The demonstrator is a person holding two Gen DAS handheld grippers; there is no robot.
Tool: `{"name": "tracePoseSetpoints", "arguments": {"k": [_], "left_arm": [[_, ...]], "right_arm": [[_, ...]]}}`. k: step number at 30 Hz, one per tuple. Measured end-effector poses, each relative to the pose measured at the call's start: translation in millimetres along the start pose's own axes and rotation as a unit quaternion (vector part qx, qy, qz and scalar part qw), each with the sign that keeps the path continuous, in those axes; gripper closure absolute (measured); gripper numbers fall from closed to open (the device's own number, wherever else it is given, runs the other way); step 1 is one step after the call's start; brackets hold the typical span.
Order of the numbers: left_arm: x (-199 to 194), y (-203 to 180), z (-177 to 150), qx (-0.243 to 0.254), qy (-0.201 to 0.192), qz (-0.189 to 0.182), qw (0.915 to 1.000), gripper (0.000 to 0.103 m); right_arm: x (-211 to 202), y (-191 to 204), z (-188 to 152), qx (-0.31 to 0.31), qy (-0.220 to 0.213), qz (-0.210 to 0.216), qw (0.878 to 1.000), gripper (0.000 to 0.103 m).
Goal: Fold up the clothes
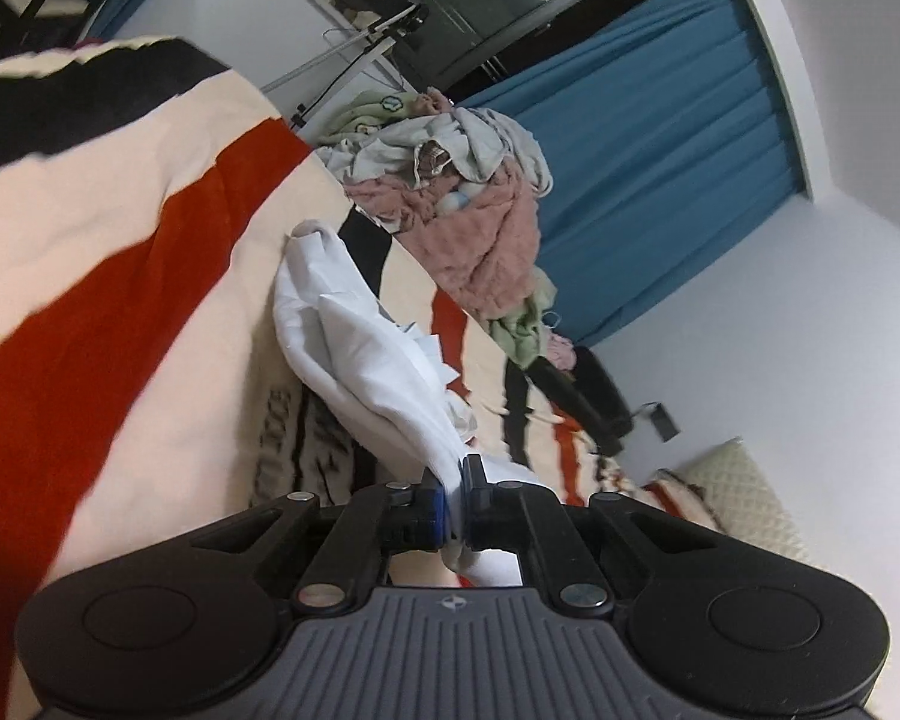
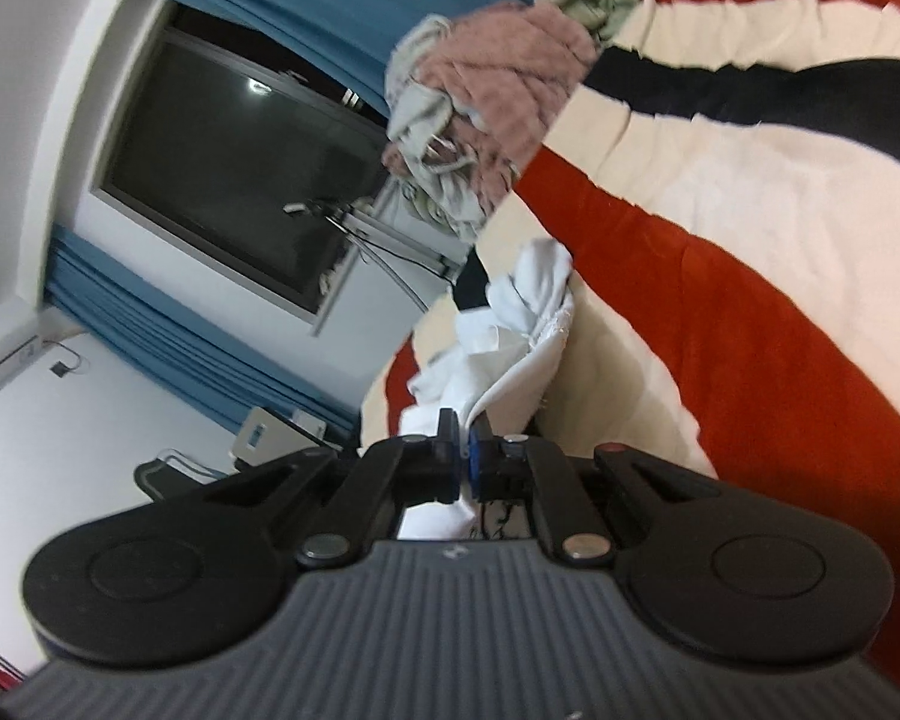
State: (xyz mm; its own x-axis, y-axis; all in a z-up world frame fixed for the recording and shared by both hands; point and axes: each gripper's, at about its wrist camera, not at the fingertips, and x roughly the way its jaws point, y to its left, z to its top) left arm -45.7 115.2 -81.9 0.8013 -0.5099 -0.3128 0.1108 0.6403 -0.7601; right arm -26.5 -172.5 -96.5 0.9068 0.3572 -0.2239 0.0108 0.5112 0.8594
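A white garment (image 1: 354,324) lies bunched on a cream blanket with red and black stripes (image 1: 120,252). My left gripper (image 1: 455,483) is shut on one edge of it, with cloth pinched between the blue pads. In the right wrist view the same white garment (image 2: 510,330) trails away from my right gripper (image 2: 461,450), which is shut on another edge of it. Both views are strongly tilted. The cloth hangs slack and crumpled between the two grips.
A pile of unfolded clothes (image 1: 480,204), pink, grey and green, sits on the blanket beyond the garment; it also shows in the right wrist view (image 2: 486,108). Blue curtains (image 1: 660,192), a dark window (image 2: 234,180) and white walls lie behind.
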Motion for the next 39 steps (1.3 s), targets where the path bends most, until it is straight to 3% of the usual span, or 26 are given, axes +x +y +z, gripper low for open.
{"name": "tracePoseSetpoints", "arguments": {"k": [5, 8, 14, 18, 25, 28, 32, 35, 36, 37, 38, 39], "left_arm": [[-50.6, -11.2, -29.8, 0.008, -0.005, -0.011, 0.9999, 0.098], [-66.8, -11.4, -45.7, -0.007, -0.007, -0.014, 0.9998, 0.098], [-47.7, -10.9, -20.0, -0.044, -0.015, -0.028, 0.9986, 0.097], [-10.2, -29.4, 28.1, -0.037, -0.037, -0.017, 0.9985, 0.097], [98.9, -33.9, 115.5, -0.03, -0.051, 0.039, 0.9975, 0.097], [147.2, -22.9, 135.2, -0.011, -0.036, 0.06, 0.9975, 0.097], [191.0, 1.2, 142.5, 0.029, 0.005, 0.084, 0.996, 0.095], [197.4, 14.2, 141.8, 0.066, 0.033, 0.085, 0.9936, 0.083], [193.7, 14.4, 140.0, 0.084, 0.034, 0.081, 0.9926, 0.064], [188.2, 13.0, 136.9, 0.105, 0.029, 0.074, 0.9912, 0.036], [182.7, 11.6, 133.8, 0.126, 0.025, 0.068, 0.9894, 0.022], [176.6, 9.9, 130.1, 0.148, 0.017, 0.062, 0.9869, 0.01]], "right_arm": [[-56.0, 3.6, -29.3, 0.018, -0.025, 0.007, 1.0, 0.097], [-82.8, 5.4, -47.5, -0.009, -0.049, 0.004, 0.999, 0.097], [-65.6, 10.2, -32.6, 0.003, -0.052, 0.003, 0.999, 0.097], [-23.6, 42.9, -3.7, 0.001, -0.066, 0.008, 0.998, 0.097], [90.0, 73.3, 45.6, -0.013, -0.08, -0.039, 0.996, 0.097], [135.3, 63.2, 63.4, -0.027, -0.07, -0.068, 0.995, 0.097], [189.7, 35.1, 80.6, -0.032, -0.007, -0.085, 0.996, 0.094], [201.5, 19.9, 85.6, -0.03, 0.04, -0.074, 0.996, 0.086], [198.6, 21.5, 84.6, -0.051, 0.042, -0.067, 0.996, 0.078], [195.6, 23.1, 83.7, -0.072, 0.045, -0.06, 0.995, 0.051], [192.4, 24.9, 82.6, -0.094, 0.046, -0.053, 0.993, 0.021], [186.9, 28.2, 80.0, -0.117, 0.039, -0.044, 0.991, 0.014]]}}
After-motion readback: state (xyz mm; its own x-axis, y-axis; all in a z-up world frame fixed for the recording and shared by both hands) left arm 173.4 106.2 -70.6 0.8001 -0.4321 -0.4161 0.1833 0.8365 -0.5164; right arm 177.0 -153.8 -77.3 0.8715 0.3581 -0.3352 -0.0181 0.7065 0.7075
